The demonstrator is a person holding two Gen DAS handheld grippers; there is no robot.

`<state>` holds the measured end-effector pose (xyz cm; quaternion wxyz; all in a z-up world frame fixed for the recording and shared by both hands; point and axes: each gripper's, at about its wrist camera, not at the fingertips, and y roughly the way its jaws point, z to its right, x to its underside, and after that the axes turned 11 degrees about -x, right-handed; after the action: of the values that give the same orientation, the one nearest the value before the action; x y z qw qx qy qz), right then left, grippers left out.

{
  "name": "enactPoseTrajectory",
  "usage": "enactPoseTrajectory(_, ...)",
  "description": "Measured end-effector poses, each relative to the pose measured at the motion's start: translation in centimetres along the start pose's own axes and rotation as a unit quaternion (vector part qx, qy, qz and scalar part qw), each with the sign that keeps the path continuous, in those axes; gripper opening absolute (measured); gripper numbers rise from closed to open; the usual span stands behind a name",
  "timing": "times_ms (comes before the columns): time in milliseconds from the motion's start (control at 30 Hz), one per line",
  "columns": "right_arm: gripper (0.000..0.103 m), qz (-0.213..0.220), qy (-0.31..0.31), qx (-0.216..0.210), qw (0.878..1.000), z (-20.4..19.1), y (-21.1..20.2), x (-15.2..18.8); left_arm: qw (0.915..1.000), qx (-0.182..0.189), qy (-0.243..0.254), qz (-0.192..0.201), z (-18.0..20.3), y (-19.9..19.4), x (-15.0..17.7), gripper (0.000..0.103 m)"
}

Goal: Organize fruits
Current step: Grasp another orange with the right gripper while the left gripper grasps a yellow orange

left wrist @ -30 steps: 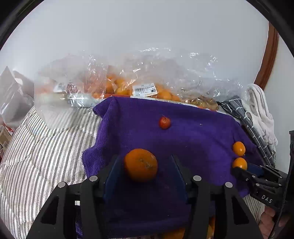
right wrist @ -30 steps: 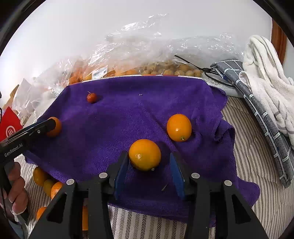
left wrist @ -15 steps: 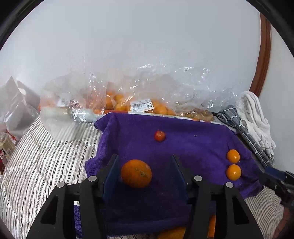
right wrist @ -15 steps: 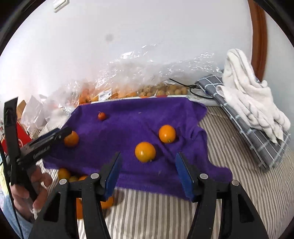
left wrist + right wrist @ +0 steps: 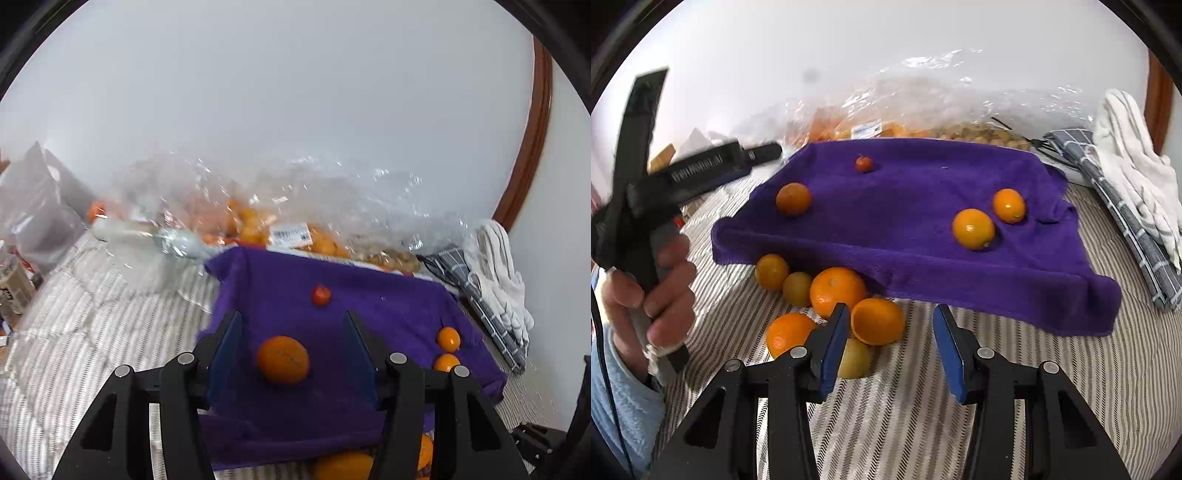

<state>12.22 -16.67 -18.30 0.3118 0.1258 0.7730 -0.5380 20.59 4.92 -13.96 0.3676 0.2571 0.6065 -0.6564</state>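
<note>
A purple towel (image 5: 923, 206) covers a raised surface on the striped bed. On it lie a mandarin (image 5: 793, 198) at the left, two oranges (image 5: 973, 229) at the right and a small red fruit (image 5: 864, 163) at the back. Several oranges (image 5: 837, 291) lie on the bed by the towel's front edge. My left gripper (image 5: 291, 354) is open, held back from the mandarin (image 5: 283, 359), which shows between its fingers. My right gripper (image 5: 890, 347) is open and empty above the bed, just right of the orange pile.
Clear plastic bags of fruit (image 5: 280, 229) lie against the wall behind the towel. Folded cloths (image 5: 1123, 184) lie at the right. Grey bags (image 5: 33, 214) stand at the far left. Striped bedding (image 5: 997, 369) spreads in front.
Both grippers have pulled back and up from the towel. The mandarin and the orange they stood around stay on the towel.
</note>
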Motion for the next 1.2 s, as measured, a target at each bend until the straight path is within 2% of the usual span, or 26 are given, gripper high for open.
enactPoseTrajectory(100, 0.048, -0.024, 0.009, 0.009, 1.000, 0.3, 1.3, -0.1, 0.9999, -0.012, -0.007, -0.001, -0.8, -0.9, -0.3, 0.054)
enactPoseTrajectory(200, 0.048, -0.032, 0.028, -0.011, 0.999, 0.9, 1.7, -0.2, 0.9993, -0.027, 0.006, -0.025, -1.2, -1.3, -0.8, 0.054)
enactPoseTrajectory(333, 0.045, -0.034, 0.046, -0.038, 0.998, 1.5, 1.9, -0.1, 0.9989, -0.025, 0.021, -0.035, -2.1, -3.0, -0.1, 0.054)
enactPoseTrajectory(367, 0.039, -0.031, 0.046, -0.040, 0.998, 1.5, 1.9, -0.1, 0.9986, -0.019, 0.021, -0.044, -2.4, -3.4, 0.3, 0.054)
enactPoseTrajectory(433, 0.038, -0.027, 0.048, -0.038, 0.998, 1.3, 1.8, 0.0, 0.9982, -0.009, 0.018, -0.057, -3.0, -4.0, 1.2, 0.054)
enactPoseTrajectory(700, 0.037, -0.004, 0.033, -0.003, 0.999, 1.4, 0.1, 0.6, 0.9925, 0.031, 0.027, -0.115, -3.2, -4.6, 5.7, 0.054)
enactPoseTrajectory(900, 0.038, 0.013, 0.033, 0.037, 0.999, 3.7, -1.9, 1.3, 0.9855, 0.081, 0.001, -0.149, -1.6, -3.5, 6.1, 0.054)
enactPoseTrajectory(1200, 0.038, 0.009, 0.057, 0.037, 0.998, 6.3, -1.5, 1.9, 0.9772, 0.099, -0.020, -0.187, 0.4, -0.7, 6.7, 0.055)
